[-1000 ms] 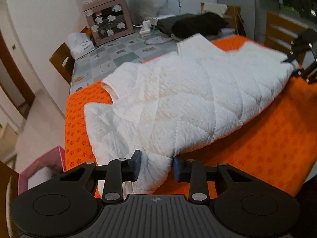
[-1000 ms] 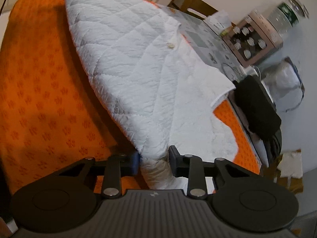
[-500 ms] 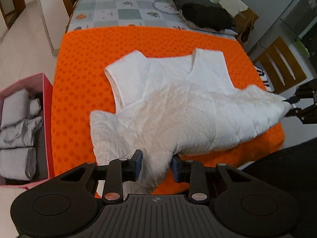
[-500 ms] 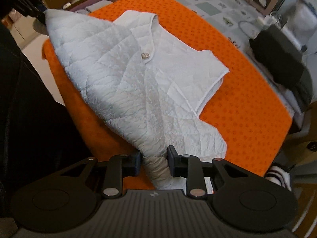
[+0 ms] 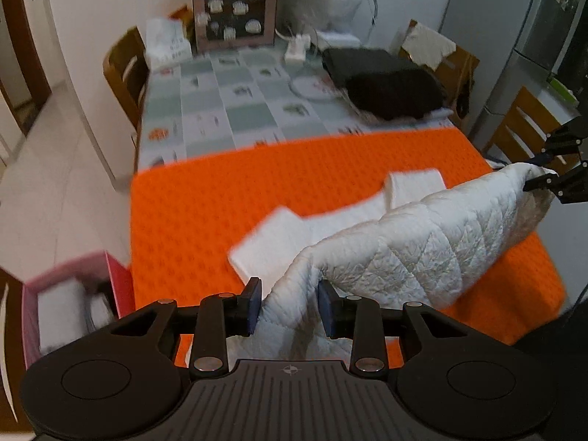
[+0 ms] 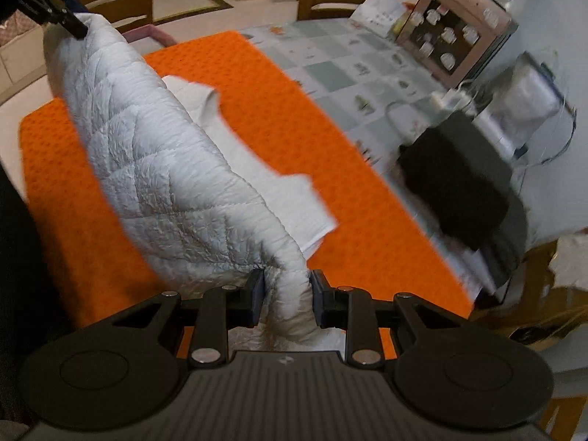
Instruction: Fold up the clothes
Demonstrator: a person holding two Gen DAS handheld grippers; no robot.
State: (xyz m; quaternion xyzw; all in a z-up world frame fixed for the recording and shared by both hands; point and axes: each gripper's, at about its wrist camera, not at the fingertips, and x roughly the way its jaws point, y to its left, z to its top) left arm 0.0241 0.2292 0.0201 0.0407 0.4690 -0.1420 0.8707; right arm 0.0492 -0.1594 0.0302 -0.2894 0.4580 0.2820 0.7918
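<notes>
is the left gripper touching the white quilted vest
Touching. The left wrist view shows the left gripper with the white quilted vest bunched between its pads, the hem lifted off the orange cloth.

Each camera sits just behind its own gripper, looking steeply down along the fingers from close above the orange mat. The left wrist view faces the far wall at 12 o'clock; the right wrist view angles toward 2 o'clock. Both share the white garment, mat and black bundle.
</notes>
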